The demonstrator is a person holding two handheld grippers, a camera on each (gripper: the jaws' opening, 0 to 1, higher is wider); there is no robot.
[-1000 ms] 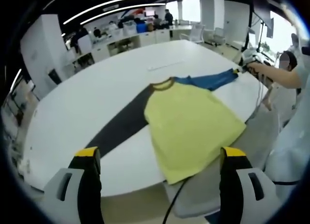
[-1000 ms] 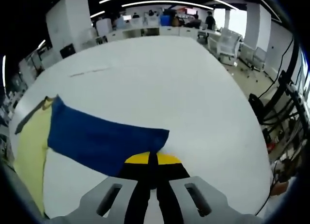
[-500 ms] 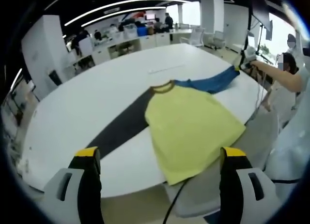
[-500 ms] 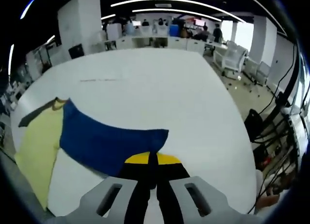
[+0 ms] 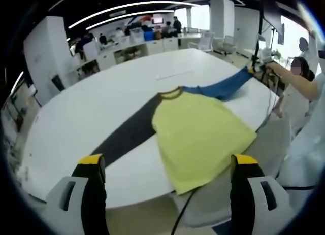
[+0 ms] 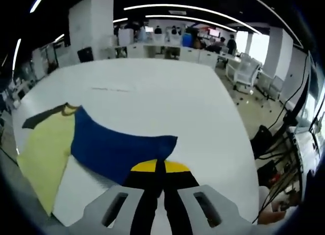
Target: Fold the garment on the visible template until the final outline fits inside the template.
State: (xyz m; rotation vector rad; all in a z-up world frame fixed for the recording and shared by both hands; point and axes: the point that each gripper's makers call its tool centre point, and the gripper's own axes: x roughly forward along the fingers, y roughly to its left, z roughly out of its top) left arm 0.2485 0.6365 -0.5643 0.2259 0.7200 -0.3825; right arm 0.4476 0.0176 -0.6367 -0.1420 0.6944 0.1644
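Shirt (image 5: pixel 200 133) flat on white bench (image 5: pixel 101 108). Right tongs (image 6: pixel 160 170) pinching blue sleeve (image 6: pixel 119 148), now lifted further off bench than before; fold starting. Left tongs (image 5: pixel 165 166) spread, hovering clear.

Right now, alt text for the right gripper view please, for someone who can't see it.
The right tongs, shut, pinch the cuff of a blue sleeve that stretches back to a yellow T-shirt lying on a large white table. A dark grey sleeve extends from the shirt's far side, and an open office with desks lies beyond the table.
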